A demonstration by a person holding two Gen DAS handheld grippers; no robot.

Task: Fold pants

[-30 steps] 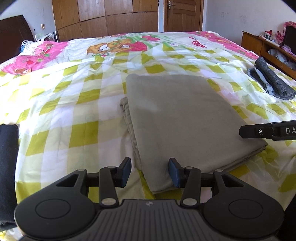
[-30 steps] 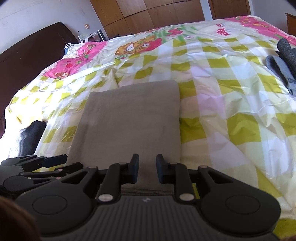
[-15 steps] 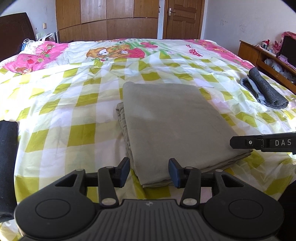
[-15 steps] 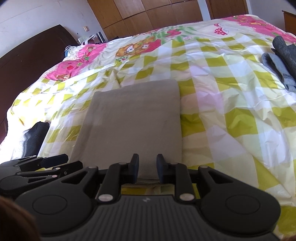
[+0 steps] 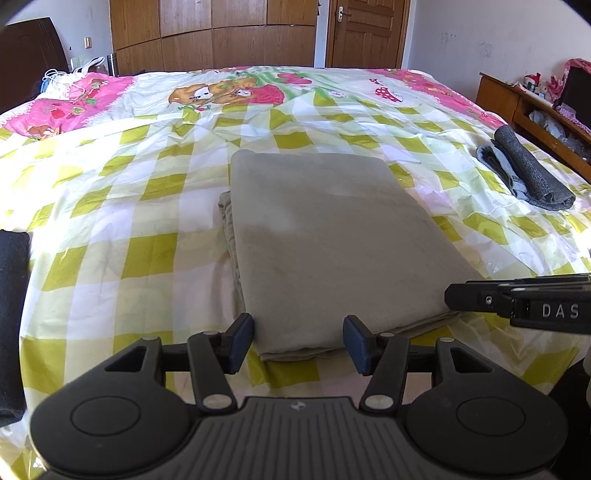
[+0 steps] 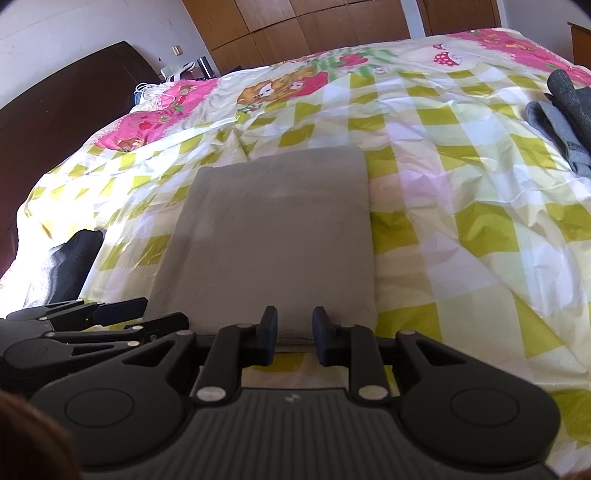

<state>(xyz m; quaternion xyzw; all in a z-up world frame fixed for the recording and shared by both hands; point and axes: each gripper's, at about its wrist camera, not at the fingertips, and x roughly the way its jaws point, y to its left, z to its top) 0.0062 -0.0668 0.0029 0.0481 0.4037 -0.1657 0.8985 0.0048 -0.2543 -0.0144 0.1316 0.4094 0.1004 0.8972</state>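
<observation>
The pants (image 5: 325, 243) lie folded into a flat grey-beige rectangle in the middle of the bed (image 5: 110, 229), on the yellow-green and white checked cover. Their top layer is smooth; along the left side and the near edge the stacked lower layers show a little beyond it. In the right wrist view the same pants (image 6: 273, 240) fill the centre, their near edge just beyond the fingertips.

The left gripper (image 5: 298, 341) sits at the near left corner of the pants with its fingers (image 5: 242, 338) spread wide and nothing between them; the corner shows in the gap. The right gripper (image 6: 294, 334) is at the near edge further right, its fingers (image 6: 269, 330) set a narrow gap apart, gripping no cloth. From the left wrist view the right gripper (image 5: 517, 302) reaches in from the right, just over the near right corner.

A folded dark grey garment (image 5: 528, 170) lies on the right side of the bed, well apart from the pants. A black garment (image 6: 74, 254) lies at the left edge of the bed, also apart. Beyond the far side stand a wooden wardrobe (image 5: 221, 33) and a door (image 5: 365, 33); a dark headboard (image 6: 59, 122) is on the left, a wooden shelf unit (image 5: 532, 110) on the right. Nothing lies between the grippers and the pants.
</observation>
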